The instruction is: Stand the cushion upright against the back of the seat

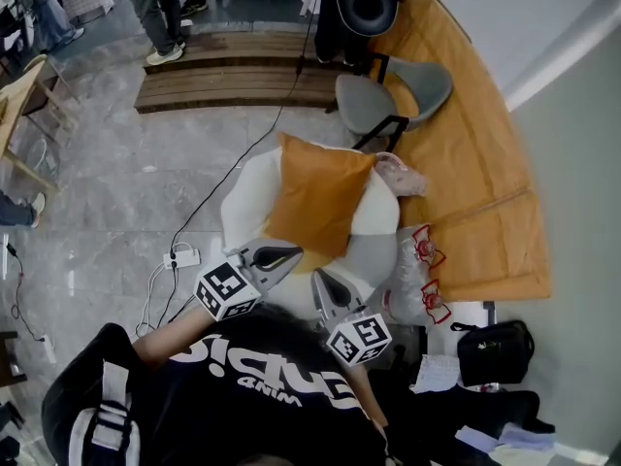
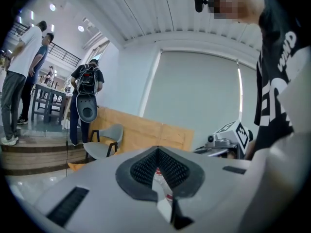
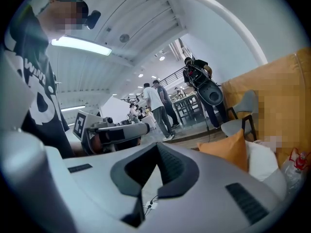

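Note:
An orange cushion rests on the white round seat, and both grippers are apart from it. In the right gripper view the cushion stands with one corner up against the seat's white back. My left gripper is at the seat's near edge, shut and holding nothing. My right gripper is just beside it, also shut and holding nothing. The left gripper view has its shut jaws in front and the right gripper off to the side. The right gripper view shows its jaws shut.
A grey chair stands behind the seat, by an orange panel. Plastic bags with bottles lie right of the seat. A power strip with cables is on the floor to the left. People stand by a wooden step.

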Motion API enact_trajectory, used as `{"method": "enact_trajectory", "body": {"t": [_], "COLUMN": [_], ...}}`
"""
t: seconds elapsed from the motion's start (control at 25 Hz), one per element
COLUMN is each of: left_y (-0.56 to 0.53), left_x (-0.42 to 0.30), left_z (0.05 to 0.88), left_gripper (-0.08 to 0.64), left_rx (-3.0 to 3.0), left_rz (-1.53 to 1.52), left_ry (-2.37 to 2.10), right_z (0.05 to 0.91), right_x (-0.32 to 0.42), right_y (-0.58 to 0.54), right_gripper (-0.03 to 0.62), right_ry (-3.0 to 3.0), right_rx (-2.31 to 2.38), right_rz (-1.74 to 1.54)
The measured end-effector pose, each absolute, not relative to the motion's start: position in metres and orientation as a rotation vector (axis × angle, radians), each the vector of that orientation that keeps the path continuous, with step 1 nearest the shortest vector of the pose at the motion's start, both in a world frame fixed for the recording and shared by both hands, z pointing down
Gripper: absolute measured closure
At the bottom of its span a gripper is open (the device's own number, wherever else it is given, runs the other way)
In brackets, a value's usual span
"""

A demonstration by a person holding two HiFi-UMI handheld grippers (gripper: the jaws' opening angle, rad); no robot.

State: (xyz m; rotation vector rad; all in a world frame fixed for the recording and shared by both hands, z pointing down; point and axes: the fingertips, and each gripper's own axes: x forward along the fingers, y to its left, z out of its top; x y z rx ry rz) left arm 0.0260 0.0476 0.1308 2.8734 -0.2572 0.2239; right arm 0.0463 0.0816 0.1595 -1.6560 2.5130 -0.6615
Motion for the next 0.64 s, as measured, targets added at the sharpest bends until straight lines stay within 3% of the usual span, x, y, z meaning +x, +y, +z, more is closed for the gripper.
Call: {"method": "enact_trajectory", "body": {"t": [0.64], "left_y": [0.0527], "left_x": [0.0214], "left_z": [0.1332], "left_gripper": [0.554], "left_rx": [2.859], "left_rz": [0.223], "left_ry": [-0.254], "right_z": [0.1619], "right_x": [0.0439], "right_y": [0.0851], "right_gripper": [0.572], "right_ry": [2.513], "right_rx": [-1.668], "right_rz": [-0.673]}}
